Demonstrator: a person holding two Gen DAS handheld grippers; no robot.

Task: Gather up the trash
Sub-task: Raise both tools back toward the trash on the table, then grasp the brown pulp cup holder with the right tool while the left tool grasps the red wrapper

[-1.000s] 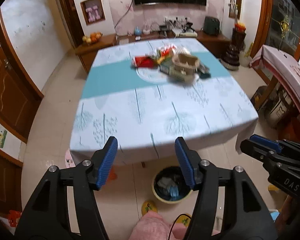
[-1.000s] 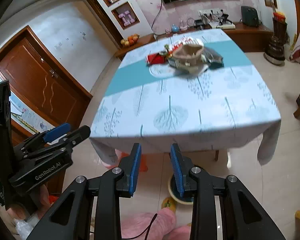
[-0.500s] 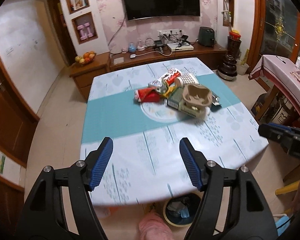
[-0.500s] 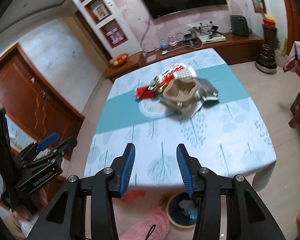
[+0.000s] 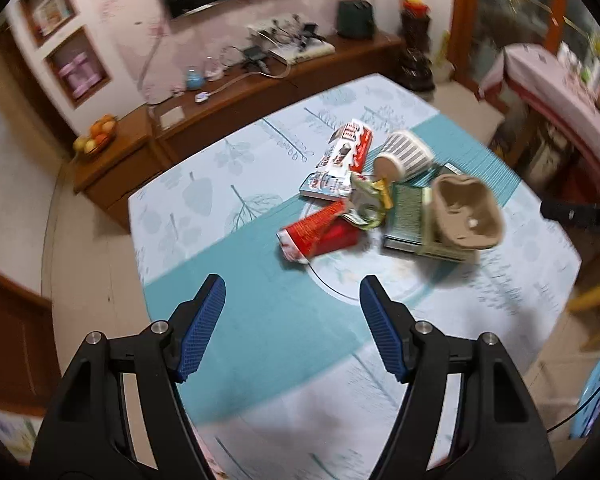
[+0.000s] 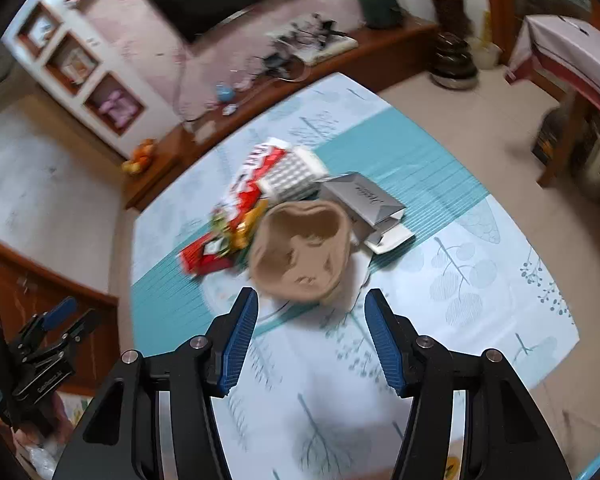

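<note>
A pile of trash lies in the middle of the table (image 5: 260, 320) on its light blue cloth. In it are a brown pulp cup carrier (image 5: 466, 216) (image 6: 300, 256), a red wrapper (image 5: 320, 232) (image 6: 204, 256), a striped paper cup (image 5: 404, 156), a red and white snack box (image 5: 344, 152), a green carton (image 5: 410, 216) and a grey box (image 6: 364, 200). My left gripper (image 5: 292, 316) hovers open short of the red wrapper, with nothing between its pads. My right gripper (image 6: 310, 332) hangs just short of the cup carrier, its jaws opening and empty.
A wooden sideboard (image 5: 228, 100) with cables and a fruit bowl (image 5: 98, 136) runs along the far wall under a TV. A second table with a pink cloth (image 5: 548, 80) stands at the right. The other gripper shows at each view's edge: the left gripper (image 6: 48, 344), the right gripper (image 5: 580, 216).
Both grippers have swept forward from the near table edge to over the table, close to the pile. The bin under the table has left view. Both pairs of jaws stand wider, the right most.
</note>
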